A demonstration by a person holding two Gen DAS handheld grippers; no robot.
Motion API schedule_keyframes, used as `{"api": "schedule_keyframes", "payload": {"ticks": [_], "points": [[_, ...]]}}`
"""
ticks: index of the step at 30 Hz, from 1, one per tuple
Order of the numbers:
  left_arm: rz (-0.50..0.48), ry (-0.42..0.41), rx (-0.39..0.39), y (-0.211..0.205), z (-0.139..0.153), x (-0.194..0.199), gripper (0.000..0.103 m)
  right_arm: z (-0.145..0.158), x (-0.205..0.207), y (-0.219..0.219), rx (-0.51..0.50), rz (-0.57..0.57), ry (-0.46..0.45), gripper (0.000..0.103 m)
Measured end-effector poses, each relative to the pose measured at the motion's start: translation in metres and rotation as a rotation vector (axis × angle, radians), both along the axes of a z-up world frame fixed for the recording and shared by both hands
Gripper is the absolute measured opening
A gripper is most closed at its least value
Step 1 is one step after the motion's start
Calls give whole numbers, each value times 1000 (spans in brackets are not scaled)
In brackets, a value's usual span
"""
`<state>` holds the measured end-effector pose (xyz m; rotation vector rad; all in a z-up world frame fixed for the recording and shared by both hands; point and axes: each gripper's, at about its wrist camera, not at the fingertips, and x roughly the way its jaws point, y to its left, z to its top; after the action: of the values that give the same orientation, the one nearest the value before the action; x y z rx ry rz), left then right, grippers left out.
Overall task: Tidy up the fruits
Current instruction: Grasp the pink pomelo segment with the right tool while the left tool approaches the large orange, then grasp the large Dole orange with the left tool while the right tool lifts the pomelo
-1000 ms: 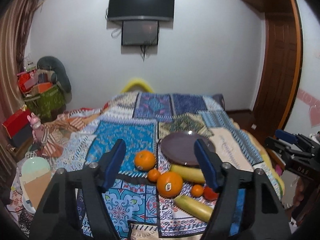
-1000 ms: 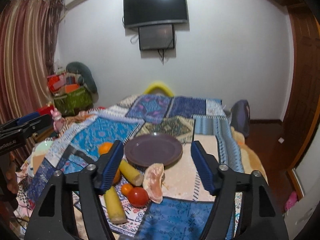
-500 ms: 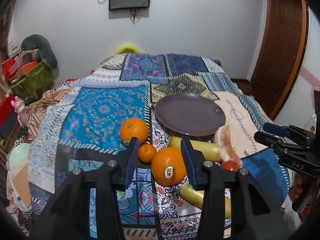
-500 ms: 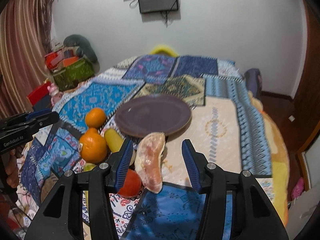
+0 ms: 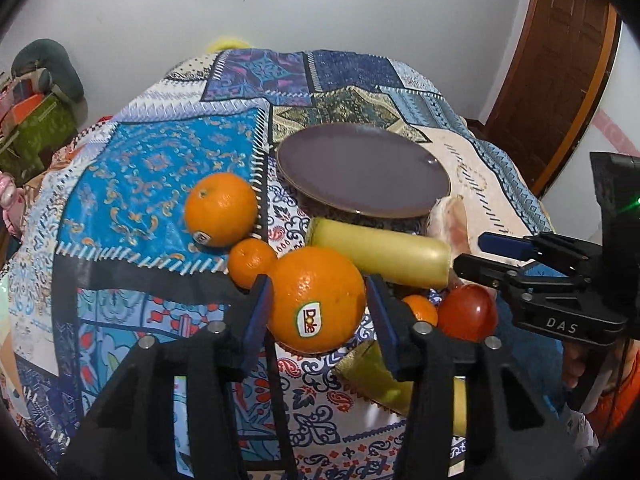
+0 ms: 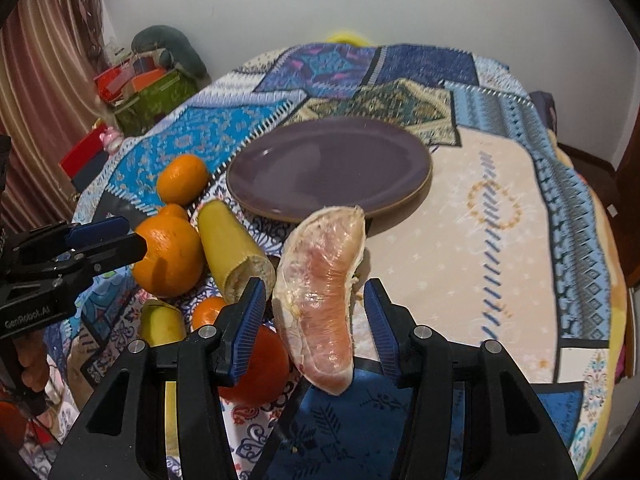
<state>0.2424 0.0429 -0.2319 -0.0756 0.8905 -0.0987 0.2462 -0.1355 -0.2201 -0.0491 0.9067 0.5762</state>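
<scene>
We saw the plate (image 6: 416, 184) behind the fruit on the bed (image 6: 500, 240), oranges (image 5: 316, 300) left, pomelo wedge (image 6: 320, 292) right

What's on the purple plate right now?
Nothing shows on the purple plate: its whole face looks bare in both views. The wrapped pomelo wedge lies by its near rim, hiding a short stretch of the edge.

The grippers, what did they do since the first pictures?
Both came down toward the fruit with jaws closing. The left gripper now straddles the orange; the right gripper straddles the pomelo slice. Neither pad visibly presses yet. The fruit and plate stayed put.
</scene>
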Motion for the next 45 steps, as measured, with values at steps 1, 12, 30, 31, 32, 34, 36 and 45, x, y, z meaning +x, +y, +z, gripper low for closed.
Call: {"api": "schedule_keyframes", "payload": {"ticks": [1,12,30,31,32,34,36,45], "points": [[-1,-4,6,-1,-1,0,53,-3,1,1,6,7,11,48],[-7,-29,57,-9,-8,3,63,-9,6,-1,4,15,31,48],[30,40,34,-1,-24,1,63,-15,8,-8,59,39,88,33],[29,41,35,-1,-25,1,64,-15,7,-10,56,29,83,33],[29,42,35,-1,-25,1,64,-15,6,-14,60,23,84,33],[34,41,30,-1,-24,3,65,-16,7,-22,74,8,102,33],[42,39,27,-1,-23,5,66,-14,5,-29,58,-6,98,33],[74,36,9,0,-28,13,67,-16,11,-28,5,-11,98,38]]}}
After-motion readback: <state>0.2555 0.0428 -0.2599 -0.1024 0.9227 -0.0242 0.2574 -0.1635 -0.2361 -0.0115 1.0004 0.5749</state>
